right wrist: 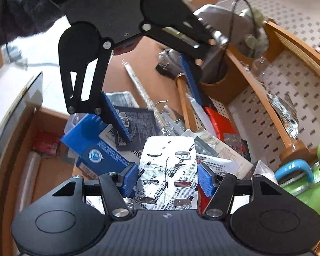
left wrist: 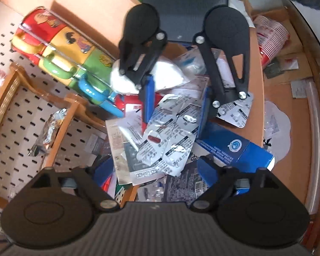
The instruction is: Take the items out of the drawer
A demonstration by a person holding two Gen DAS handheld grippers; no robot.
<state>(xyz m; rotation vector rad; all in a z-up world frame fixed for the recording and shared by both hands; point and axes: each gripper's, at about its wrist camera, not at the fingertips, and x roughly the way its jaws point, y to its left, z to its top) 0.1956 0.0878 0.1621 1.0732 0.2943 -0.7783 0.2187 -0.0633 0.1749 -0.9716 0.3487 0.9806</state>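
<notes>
A silver pill blister sheet (left wrist: pixel 170 136) lies on top of a heap of papers and packets in the open wooden drawer (left wrist: pixel 260 98). My right gripper (left wrist: pixel 175 111) reaches in from the far side, open, its blue pads on either side of the sheet. In the right wrist view the sheet (right wrist: pixel 168 166) lies between the blue pads (right wrist: pixel 204 181) with gaps at both sides. My left gripper (right wrist: pixel 157 108) is open above the heap, empty; its blue pads (left wrist: pixel 202 164) show low in the left wrist view. A blue box (left wrist: pixel 234 147) lies beside the sheet.
A clear case of coloured mugs (left wrist: pixel 59 49) lies at the drawer's left. A wooden rack (left wrist: pixel 61 123) on a pegboard surface holds a foil packet (left wrist: pixel 51 132). A stack of red-striped paper cups (left wrist: pixel 271 40) lies at the right. A white packet (left wrist: pixel 164 74) sits behind the heap.
</notes>
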